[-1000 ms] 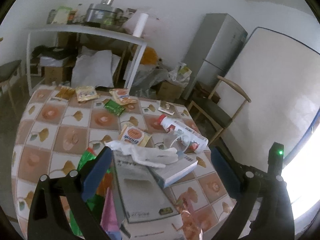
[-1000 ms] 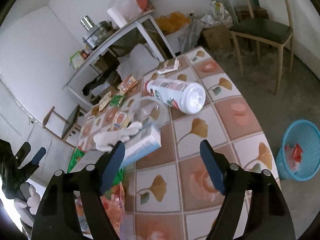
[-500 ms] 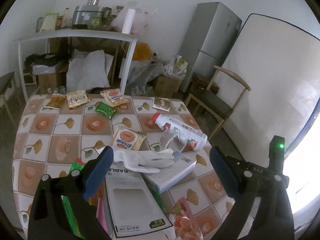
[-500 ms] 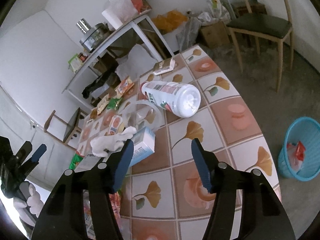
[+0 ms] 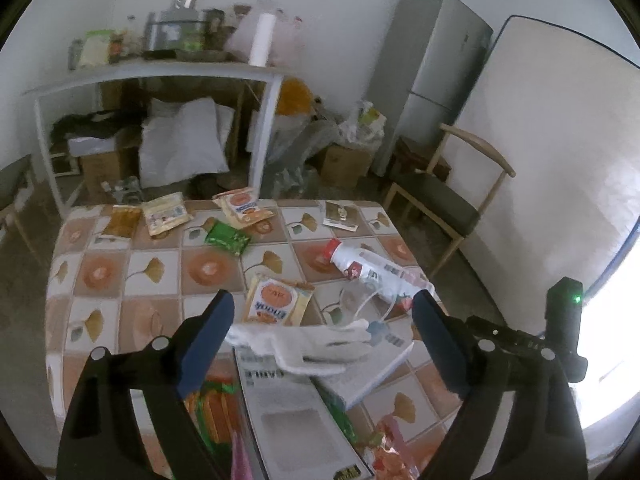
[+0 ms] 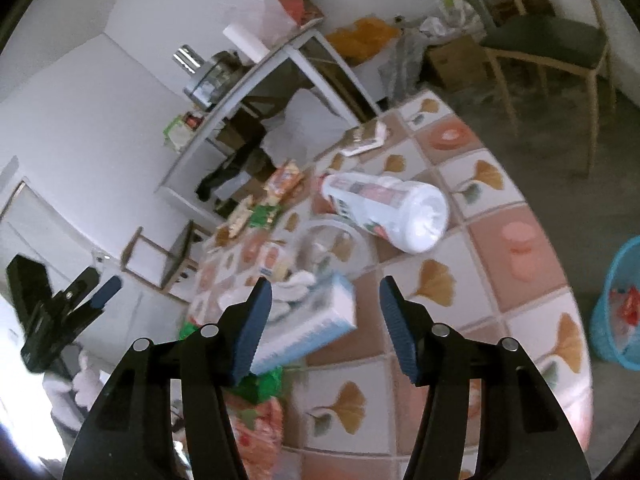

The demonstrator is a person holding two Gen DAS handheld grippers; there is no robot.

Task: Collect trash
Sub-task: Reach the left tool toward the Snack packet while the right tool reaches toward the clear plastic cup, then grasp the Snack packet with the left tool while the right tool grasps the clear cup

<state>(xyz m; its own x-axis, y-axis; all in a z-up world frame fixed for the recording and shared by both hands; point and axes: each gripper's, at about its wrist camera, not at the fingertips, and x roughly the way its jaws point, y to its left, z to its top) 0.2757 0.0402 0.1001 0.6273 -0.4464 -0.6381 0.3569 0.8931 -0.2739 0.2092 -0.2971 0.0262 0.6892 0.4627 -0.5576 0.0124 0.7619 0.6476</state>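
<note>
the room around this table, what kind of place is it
Probably a lived-in home's dining or storage room: a fridge against the wall, a wooden chair beside the tiled table, and a cluttered shelf with boxes stacked under it.

Right tool (image 6: 325, 304) jaws narrower, seemingly nearer bottle (image 6: 386, 210); left tool (image 5: 322, 318) pulled back

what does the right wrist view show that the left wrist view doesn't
Only the right wrist view shows the blue trash basket on the floor beside the table, with some wrappers already inside, and the left hand-held gripper off to the side.

Only the left wrist view shows the grey fridge and the wide spread of snack packets, such as the green packet.

Both show the tiled table, the white bottle lying on its side, the white glove, the chair, and open jaws holding nothing.
</note>
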